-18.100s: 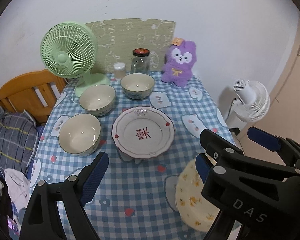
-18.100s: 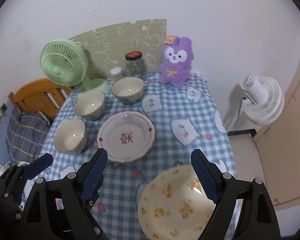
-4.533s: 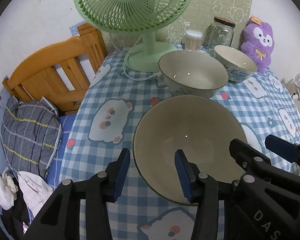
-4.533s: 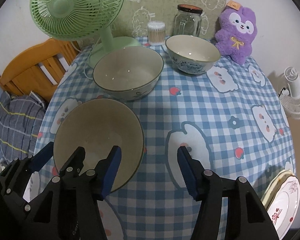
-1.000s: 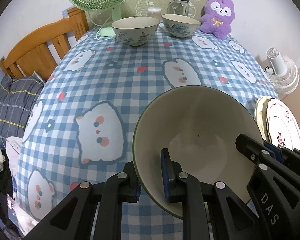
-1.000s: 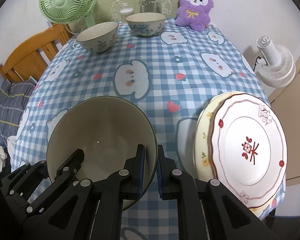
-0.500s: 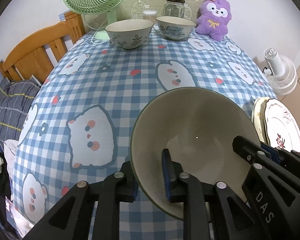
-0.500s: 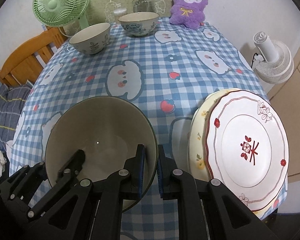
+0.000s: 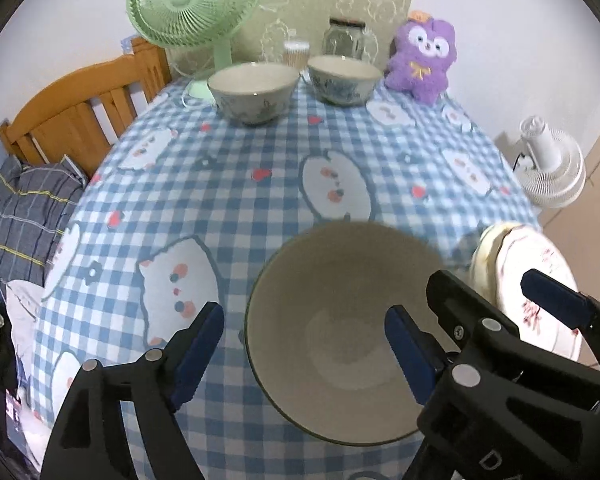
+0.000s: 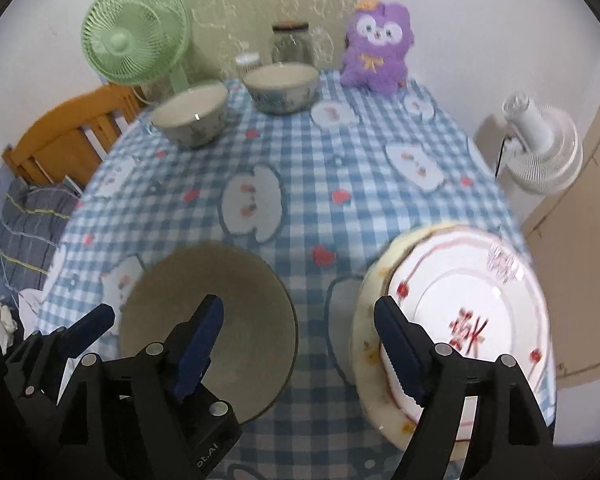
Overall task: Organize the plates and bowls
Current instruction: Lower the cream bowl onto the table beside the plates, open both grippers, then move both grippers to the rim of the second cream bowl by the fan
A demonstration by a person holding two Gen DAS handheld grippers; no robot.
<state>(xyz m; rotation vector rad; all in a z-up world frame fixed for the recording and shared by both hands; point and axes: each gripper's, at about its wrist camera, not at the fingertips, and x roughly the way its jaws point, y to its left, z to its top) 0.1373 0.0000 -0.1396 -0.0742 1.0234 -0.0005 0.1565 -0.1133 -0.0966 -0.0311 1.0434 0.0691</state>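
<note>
Bowl (image 9: 340, 332) sits between both grippers' spread jaws; right view alone shows whole plates (image 10: 460, 320).

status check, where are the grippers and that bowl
Left gripper open, straddling the plain bowl; right gripper open. Bowl sits on the tablecloth beside the stacked plates. Nothing blocking.

Seemingly glazed ceramic bowl (image 9: 352, 320) on matt checked cloth tablecloth (image 9: 236, 200).
</note>
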